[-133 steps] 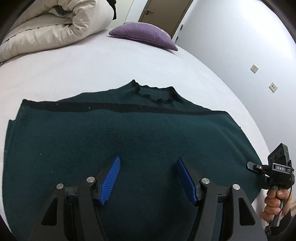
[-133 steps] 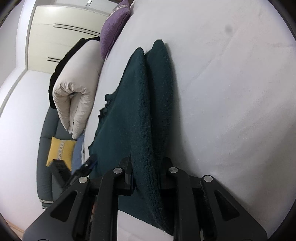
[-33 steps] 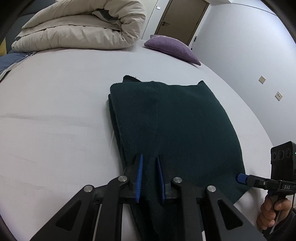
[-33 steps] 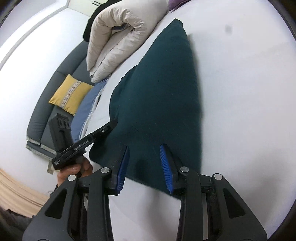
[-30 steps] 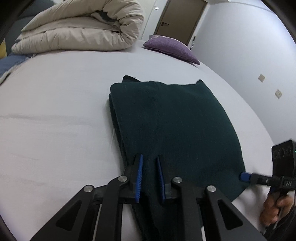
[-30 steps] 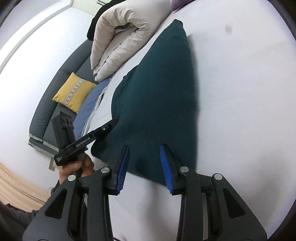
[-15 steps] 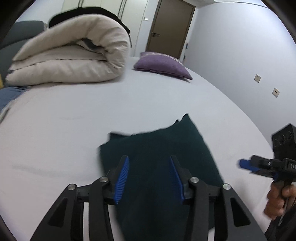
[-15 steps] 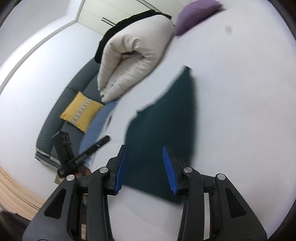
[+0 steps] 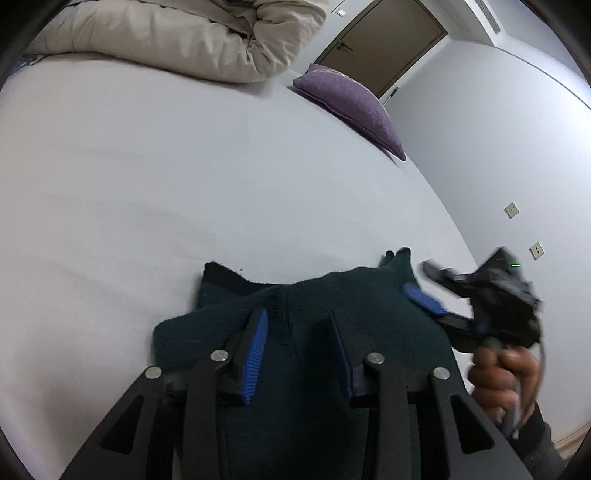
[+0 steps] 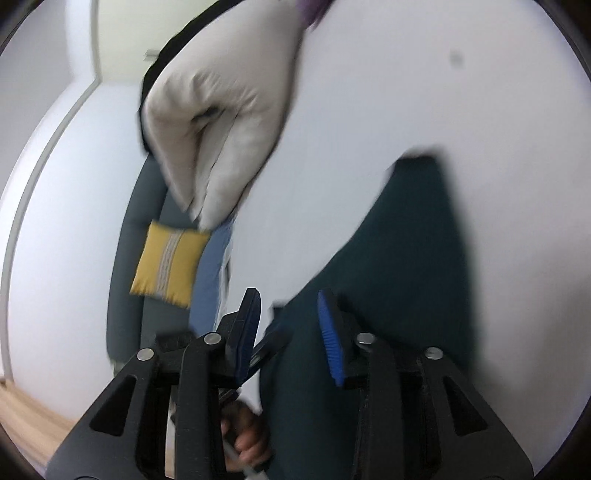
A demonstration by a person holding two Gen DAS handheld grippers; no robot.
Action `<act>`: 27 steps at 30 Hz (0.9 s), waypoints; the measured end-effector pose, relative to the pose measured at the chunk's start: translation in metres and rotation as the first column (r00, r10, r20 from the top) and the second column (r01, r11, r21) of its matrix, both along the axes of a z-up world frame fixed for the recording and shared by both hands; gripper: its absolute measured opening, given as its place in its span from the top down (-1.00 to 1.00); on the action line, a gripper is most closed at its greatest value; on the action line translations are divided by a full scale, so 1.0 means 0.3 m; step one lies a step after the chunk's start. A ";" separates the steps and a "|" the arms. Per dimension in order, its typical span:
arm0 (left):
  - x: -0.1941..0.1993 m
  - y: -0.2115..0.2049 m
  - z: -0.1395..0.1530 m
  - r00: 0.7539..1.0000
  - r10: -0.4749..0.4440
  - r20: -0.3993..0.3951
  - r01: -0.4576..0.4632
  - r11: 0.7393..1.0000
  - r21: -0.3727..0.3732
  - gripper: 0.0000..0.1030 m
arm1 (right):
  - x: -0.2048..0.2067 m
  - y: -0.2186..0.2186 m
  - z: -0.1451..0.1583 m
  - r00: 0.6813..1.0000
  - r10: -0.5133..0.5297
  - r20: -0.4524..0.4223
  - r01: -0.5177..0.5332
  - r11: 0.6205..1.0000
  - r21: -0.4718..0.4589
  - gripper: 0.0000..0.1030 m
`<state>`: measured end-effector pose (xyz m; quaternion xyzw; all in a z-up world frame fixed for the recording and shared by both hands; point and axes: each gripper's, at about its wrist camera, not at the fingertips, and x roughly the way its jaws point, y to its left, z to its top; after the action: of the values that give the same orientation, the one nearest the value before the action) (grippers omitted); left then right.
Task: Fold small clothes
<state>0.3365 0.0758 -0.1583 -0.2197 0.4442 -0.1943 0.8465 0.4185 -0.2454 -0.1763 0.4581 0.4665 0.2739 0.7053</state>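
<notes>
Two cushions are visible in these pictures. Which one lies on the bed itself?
The purple cushion does: it rests on the white bed at its far edge, near the door. The yellow cushion sits on the grey sofa, off the bed.

I'm seeing a home bedroom: bed (image 9: 147, 166) carrying rolled duvet (image 9: 177, 33), purple pillow (image 9: 351, 107), door (image 9: 384, 40) behind.

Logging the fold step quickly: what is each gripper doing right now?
Left gripper: open, nothing pinched, jaws just closing over the green sweater.
Right gripper: open, holding nothing.
</notes>
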 end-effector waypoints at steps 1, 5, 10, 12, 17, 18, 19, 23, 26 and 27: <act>-0.002 -0.002 -0.003 1.000 0.000 0.001 0.000 1.000 0.001 0.30 | 0.032 -0.026 -0.038 0.998 -0.028 -0.051 0.026 0.999 -0.033 0.42; -0.014 0.016 -0.013 1.000 0.000 0.006 0.000 0.999 -0.043 0.31 | 0.092 -0.095 -0.140 0.991 -0.067 -0.119 0.068 0.998 0.001 1.00; -0.014 0.078 -0.046 0.999 0.032 -0.019 -0.034 0.989 -0.146 0.54 | 0.035 -0.184 -0.106 0.979 -0.186 -0.080 0.185 0.983 -0.019 0.71; -0.025 0.077 -0.044 0.999 0.035 -0.017 -0.037 0.989 -0.144 0.54 | -0.016 -0.189 -0.050 0.981 -0.189 -0.042 0.186 0.981 -0.059 0.66; -0.031 0.071 -0.039 0.999 0.037 -0.013 -0.038 0.991 -0.129 0.54 | -0.199 -0.037 0.114 0.993 0.022 0.113 -0.034 0.994 0.108 0.12; -0.034 0.073 -0.038 0.999 0.035 -0.014 -0.037 0.990 -0.138 0.54 | -0.232 0.013 0.120 0.989 0.081 0.126 -0.096 0.988 0.122 0.12; -0.034 0.073 -0.039 0.999 0.034 -0.016 -0.036 0.989 -0.145 0.55 | -0.265 0.071 0.106 0.982 0.141 0.127 -0.158 0.978 0.135 0.11; -0.058 0.092 -0.042 0.999 0.031 -0.026 -0.035 0.983 -0.179 0.59 | -0.332 0.146 0.009 0.962 0.261 0.081 -0.266 0.962 0.057 0.30; -0.087 0.117 -0.046 0.999 0.034 -0.028 -0.039 0.978 -0.204 0.59 | -0.387 0.033 -0.055 0.977 0.211 0.036 -0.214 0.967 0.136 0.31; -0.107 0.128 -0.039 0.999 0.038 -0.030 -0.044 0.976 -0.211 0.59 | -0.403 -0.007 -0.069 0.981 0.193 0.022 -0.194 0.970 0.149 0.31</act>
<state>0.3044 0.1143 -0.1700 -0.3202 0.4271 -0.2202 0.8164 0.2976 -0.2474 -0.1971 0.4613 0.4845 0.3774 0.6404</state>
